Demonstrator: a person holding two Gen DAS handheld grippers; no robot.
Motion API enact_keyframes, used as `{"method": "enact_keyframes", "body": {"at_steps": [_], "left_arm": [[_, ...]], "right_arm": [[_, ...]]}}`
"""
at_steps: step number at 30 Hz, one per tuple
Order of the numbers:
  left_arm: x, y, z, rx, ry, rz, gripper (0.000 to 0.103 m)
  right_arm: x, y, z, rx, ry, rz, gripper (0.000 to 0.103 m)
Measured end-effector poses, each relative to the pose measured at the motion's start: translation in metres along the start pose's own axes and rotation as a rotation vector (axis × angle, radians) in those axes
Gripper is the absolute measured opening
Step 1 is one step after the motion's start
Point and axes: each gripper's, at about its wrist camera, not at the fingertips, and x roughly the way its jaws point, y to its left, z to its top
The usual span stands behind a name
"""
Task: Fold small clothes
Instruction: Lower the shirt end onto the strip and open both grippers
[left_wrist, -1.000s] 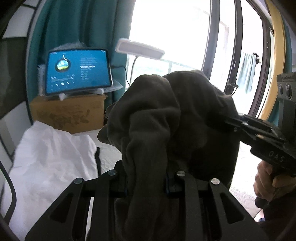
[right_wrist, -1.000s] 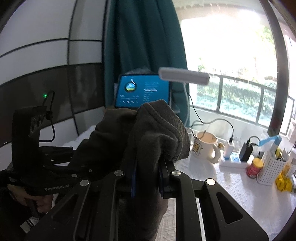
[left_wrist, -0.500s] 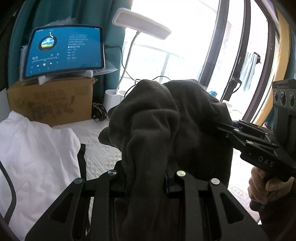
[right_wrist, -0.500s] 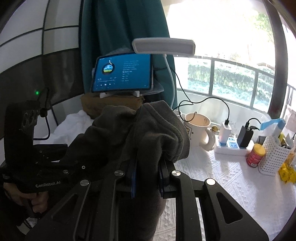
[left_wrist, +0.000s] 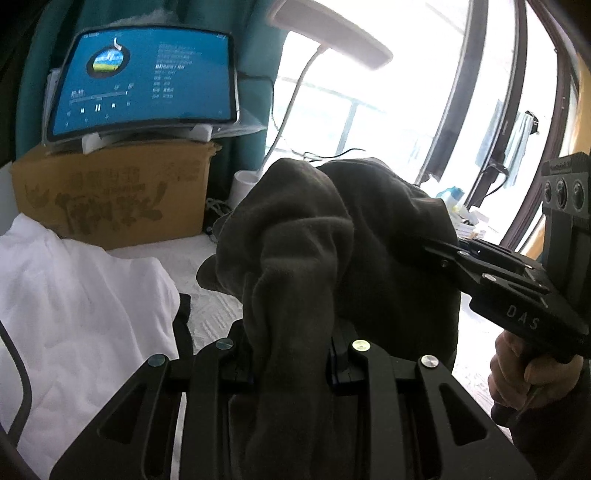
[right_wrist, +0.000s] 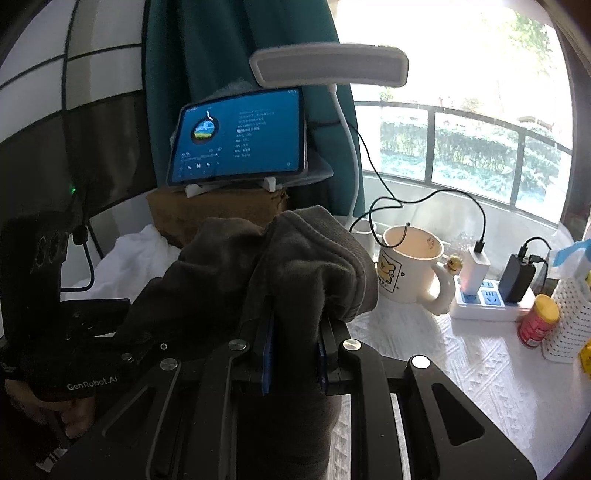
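Left gripper (left_wrist: 291, 354): we pinch the dark garment (left_wrist: 332, 240), frame centre.
Right gripper (right_wrist: 293, 354): clamped on the same cloth.
Advice: we'd spread both corners evenly — lower flat before folding.

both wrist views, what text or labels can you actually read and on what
"DAS": on the black right gripper, left wrist view.
"GenRobot.AI": on the black left gripper, right wrist view.
Blue-screened tablet: lines of text, too small to read.
Brown cardboard box: large printed characters, too blurred to read.
Cream mug: a bear picture, with no legible words.
Red can: label unreadable.
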Motion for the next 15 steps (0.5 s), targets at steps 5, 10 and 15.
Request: {"method": "enact_keyframes", "body": {"at_steps": [5, 10, 15], "left_arm": [[0.013, 0.008, -0.004, -0.034, 0.045, 0.000, 0.025], [0.024, 0.013, -0.007, -0.064, 0.091, -0.004, 0.025], [0.033, 0.016, -0.010, -0.067, 0.126, 0.048, 0.027]], "right_arm": [[0.025, -0.012, -0.008, 0.025, 0.062, -0.022, 0.020], [0.042, -0.025, -0.019, 0.058, 0.113, -0.021, 0.020], [0.055, -0.034, -0.027, 0.113, 0.156, 0.005, 0.020]]}}
